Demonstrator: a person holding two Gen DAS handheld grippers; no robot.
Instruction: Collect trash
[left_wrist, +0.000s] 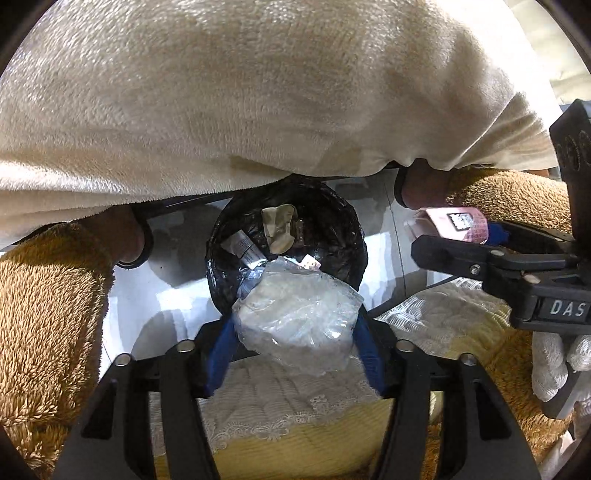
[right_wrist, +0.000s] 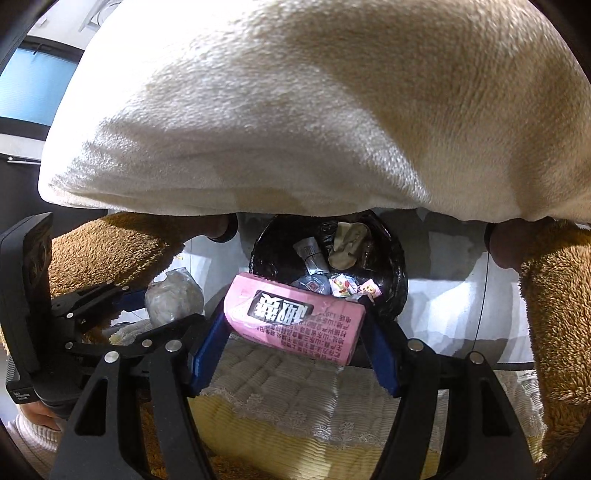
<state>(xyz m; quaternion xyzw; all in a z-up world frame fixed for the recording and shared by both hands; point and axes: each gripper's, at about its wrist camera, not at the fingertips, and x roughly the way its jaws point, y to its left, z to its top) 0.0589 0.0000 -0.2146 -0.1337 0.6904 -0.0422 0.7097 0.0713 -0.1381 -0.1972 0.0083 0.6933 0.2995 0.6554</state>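
Clamped between the blue fingers (left_wrist: 364, 354) of the left gripper (left_wrist: 295, 332): a crumpled clear plastic bag (left_wrist: 299, 325), bulging out past the fingertips, held just at the near rim of the trash bin (left_wrist: 354, 236) and overlapping that rim in the left wrist view. Seen from the right wrist view as a grey-white wad (right_wrist: 173, 295) at the left gripper's tip, left of the bin (right_wrist: 395, 258) and apart from it.

Gripped by the right gripper (right_wrist: 295, 321) across its width: a pink tissue pack (right_wrist: 295, 314), pressed between blue pads (right_wrist: 207, 354), its far end touching or overlapping the bin's near rim. Long axis slanting from upper left down to lower right in the right wrist view, black label with white characters facing up, printed red text along the near face. In the left wrist view, only the pack's end (left_wrist: 458, 221) showing beyond the right gripper (left_wrist: 454, 240), well to the right of the bin.

Bin round, lined with glossy, wrinkled black film; inside, a beige crumpled scrap (left_wrist: 279, 227), a white printed tube or wrapper (left_wrist: 245, 253), small bright wrappers (right_wrist: 345, 288).

Bag thin, creased, translucent, roughly lumpy-round. Pack soft, rectangular, smooth-wrapped.

Below both grippers, a quilted cream cushion with lace edging (right_wrist: 288, 391). Around, brown fuzzy fabric (left_wrist: 48, 306) and a cream fleece hem (left_wrist: 258, 92) overhead. Pale glossy floor (right_wrist: 443, 295) under the bin.
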